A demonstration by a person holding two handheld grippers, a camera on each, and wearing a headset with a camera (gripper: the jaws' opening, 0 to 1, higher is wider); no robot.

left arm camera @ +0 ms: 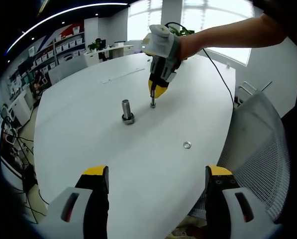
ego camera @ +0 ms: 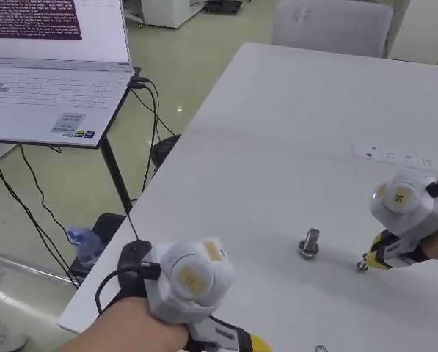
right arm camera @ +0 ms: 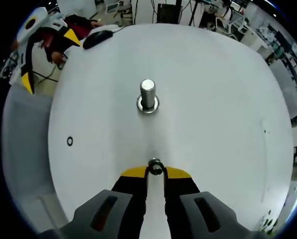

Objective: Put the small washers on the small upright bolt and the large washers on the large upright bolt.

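Small bolt (left arm camera: 152,102) stands upright on the white table (ego camera: 277,132), just beside the large bolt (right arm camera: 148,94) and apart from it.

Right gripper (right arm camera: 155,172) is at the top of the small bolt. Its jaws are clenched to a narrow gap on a small ring, which I take for a small washer (right arm camera: 155,167). Whether the ring is threaded over the tip or only sits on it, I cannot tell.

Large bolt is upright, with at least one washer ring (right arm camera: 148,105) lying flat round its foot.

One loose washer (left arm camera: 187,145) lies flat on the table, well apart from both bolts, on the side nearer the left gripper (left arm camera: 156,170). Its size is too small to judge.

Left gripper hangs back above the near table edge with its jaws spread wide and nothing between them.

Step in hand (judgement): seating the small washer on the small bolt.

To do it well:
- Keep the ring level and its hole centred over the bolt tip. A tilted ring will catch on the thread.
- Do not press sideways. The bolt stands only on its head and looks easy to tip.
- Let go only once the ring is over the tip, so it drops down the shank.
- Lift straight up along the bolt so the fingers do not drag it over.

Likely next: the loose washer, which lies flat and will be hard to get under.
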